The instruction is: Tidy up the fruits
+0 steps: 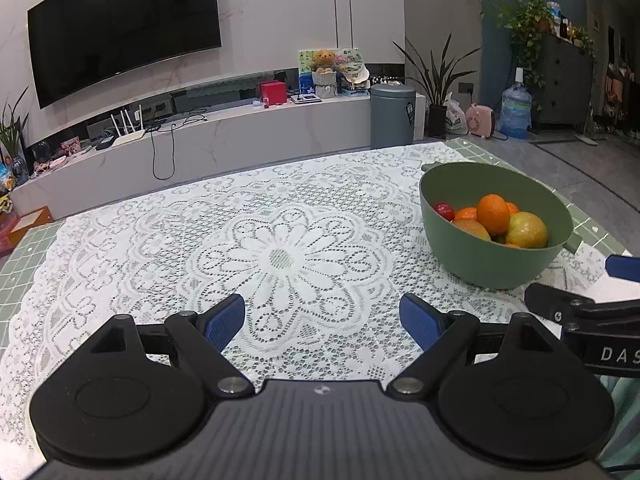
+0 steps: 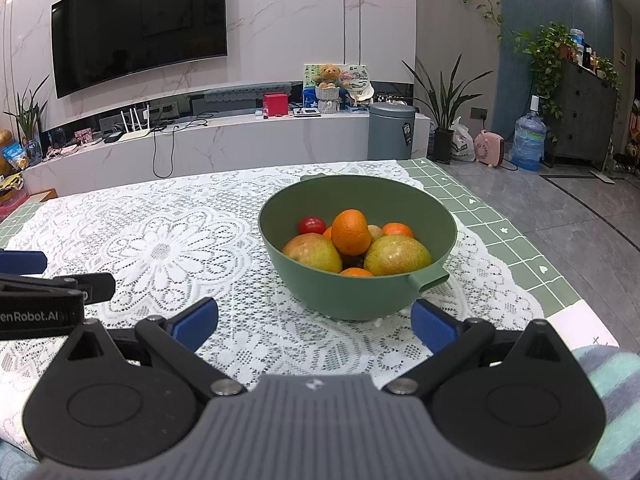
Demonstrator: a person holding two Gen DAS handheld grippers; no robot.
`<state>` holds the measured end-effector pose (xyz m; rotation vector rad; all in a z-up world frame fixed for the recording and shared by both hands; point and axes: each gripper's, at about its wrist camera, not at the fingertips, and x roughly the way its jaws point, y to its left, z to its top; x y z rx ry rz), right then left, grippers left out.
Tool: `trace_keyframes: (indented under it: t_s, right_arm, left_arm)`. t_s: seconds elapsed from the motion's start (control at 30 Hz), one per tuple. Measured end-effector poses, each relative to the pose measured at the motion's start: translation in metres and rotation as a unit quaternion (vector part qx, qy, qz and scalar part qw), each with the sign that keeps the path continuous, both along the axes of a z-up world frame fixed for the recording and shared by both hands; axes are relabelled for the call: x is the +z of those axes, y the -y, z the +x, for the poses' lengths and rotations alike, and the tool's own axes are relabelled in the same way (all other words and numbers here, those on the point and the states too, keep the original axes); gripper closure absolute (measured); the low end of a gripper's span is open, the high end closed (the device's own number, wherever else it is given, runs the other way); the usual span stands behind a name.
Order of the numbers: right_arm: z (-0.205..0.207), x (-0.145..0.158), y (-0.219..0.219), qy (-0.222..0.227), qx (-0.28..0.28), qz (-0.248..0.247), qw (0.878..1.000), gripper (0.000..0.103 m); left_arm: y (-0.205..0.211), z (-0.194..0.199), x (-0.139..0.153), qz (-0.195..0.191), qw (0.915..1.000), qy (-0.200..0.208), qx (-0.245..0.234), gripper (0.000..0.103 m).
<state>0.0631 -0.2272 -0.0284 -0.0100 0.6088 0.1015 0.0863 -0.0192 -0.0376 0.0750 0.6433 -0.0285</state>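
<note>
A green bowl (image 2: 360,200) stands on the white lace tablecloth (image 2: 160,248). It holds several fruits: an orange (image 2: 351,232) on top, two yellow-red apples or pears (image 2: 396,256), a small red tomato (image 2: 312,225) and more oranges. My right gripper (image 2: 314,322) is open and empty, just in front of the bowl. My left gripper (image 1: 322,320) is open and empty over the lace, left of the bowl (image 1: 492,264). The right gripper's fingers (image 1: 560,308) show at the right edge of the left wrist view.
The table has a green grid mat (image 2: 500,232) under the lace, with its right edge near the bowl. Beyond the table stand a TV wall (image 2: 140,28), a low white cabinet (image 2: 240,144) and a grey bin (image 2: 390,132). The left gripper's fingers (image 2: 56,280) show at left.
</note>
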Motion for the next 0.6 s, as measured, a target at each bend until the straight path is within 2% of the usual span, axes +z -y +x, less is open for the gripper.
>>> trace_keyframes:
  t_s: [0.6]
  right_arm:
    - [0.0000,0.0006,-0.0002,0.000,0.000,0.000,1.000,0.004]
  left_arm:
    - [-0.0032,-0.0031,0.0035,-0.015,0.9999,0.006,0.004,0.001]
